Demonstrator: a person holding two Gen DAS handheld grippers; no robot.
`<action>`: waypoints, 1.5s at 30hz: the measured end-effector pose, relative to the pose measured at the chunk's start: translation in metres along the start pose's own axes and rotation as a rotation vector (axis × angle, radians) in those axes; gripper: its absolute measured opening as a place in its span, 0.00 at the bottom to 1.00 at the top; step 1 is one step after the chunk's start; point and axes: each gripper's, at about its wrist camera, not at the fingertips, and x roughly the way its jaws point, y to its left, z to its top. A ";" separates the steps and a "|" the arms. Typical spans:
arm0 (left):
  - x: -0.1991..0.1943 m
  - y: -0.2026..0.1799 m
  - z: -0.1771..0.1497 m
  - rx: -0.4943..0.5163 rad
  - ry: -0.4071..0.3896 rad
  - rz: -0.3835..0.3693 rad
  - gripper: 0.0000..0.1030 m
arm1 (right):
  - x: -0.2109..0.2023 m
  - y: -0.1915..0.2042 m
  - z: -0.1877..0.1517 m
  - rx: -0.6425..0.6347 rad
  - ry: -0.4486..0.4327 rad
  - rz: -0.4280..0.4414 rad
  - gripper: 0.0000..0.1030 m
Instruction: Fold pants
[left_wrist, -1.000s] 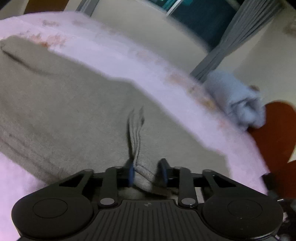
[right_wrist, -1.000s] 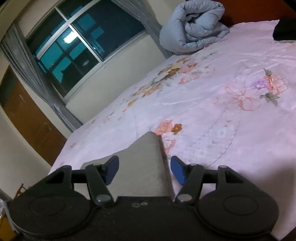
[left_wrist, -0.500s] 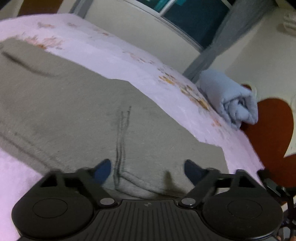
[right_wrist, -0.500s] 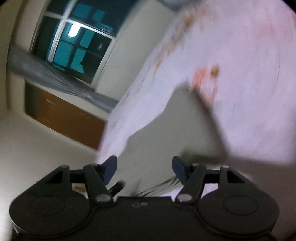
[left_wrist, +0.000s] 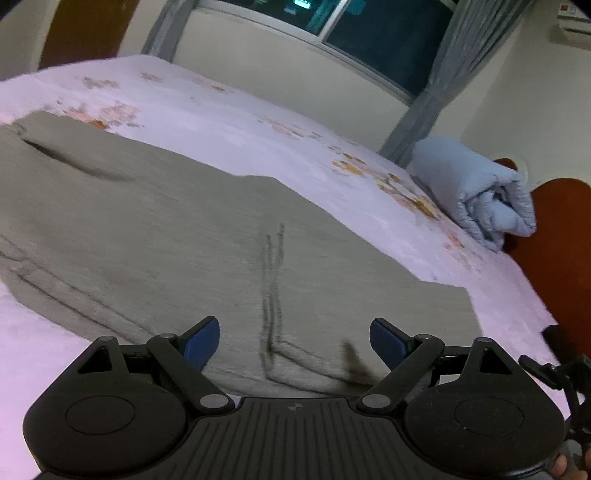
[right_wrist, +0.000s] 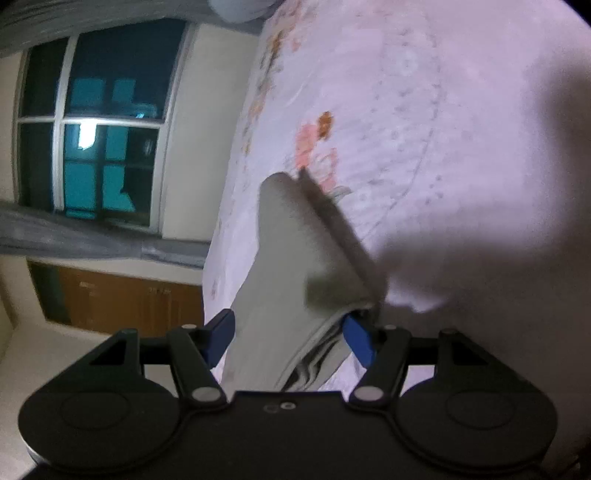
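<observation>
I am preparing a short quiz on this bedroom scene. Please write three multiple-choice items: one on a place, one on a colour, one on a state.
1. Where do the grey pants lie?
A. on the floor
B. on the floral bedsheet
C. on a chair

2. What colour is the rolled quilt?
A. light blue
B. red
C. black

3. How do the fingers of the left gripper stand?
A. shut on the waistband
B. shut on nothing
C. wide open over the pants

Key: 1 B, pink sheet shows all around the pants. 2 A, its folds are pale blue. 3 C, both blue fingers stand apart, pinching no cloth.
</observation>
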 end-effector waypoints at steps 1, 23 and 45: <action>0.000 0.001 0.000 0.001 -0.003 0.009 0.86 | 0.003 -0.003 0.001 0.013 0.000 0.009 0.57; -0.068 0.088 0.028 -0.088 -0.145 0.140 0.94 | -0.046 0.051 -0.005 -0.294 -0.145 -0.038 0.77; 0.004 0.320 0.089 -0.663 -0.180 -0.141 0.93 | 0.049 0.120 -0.093 -0.545 0.024 -0.105 0.79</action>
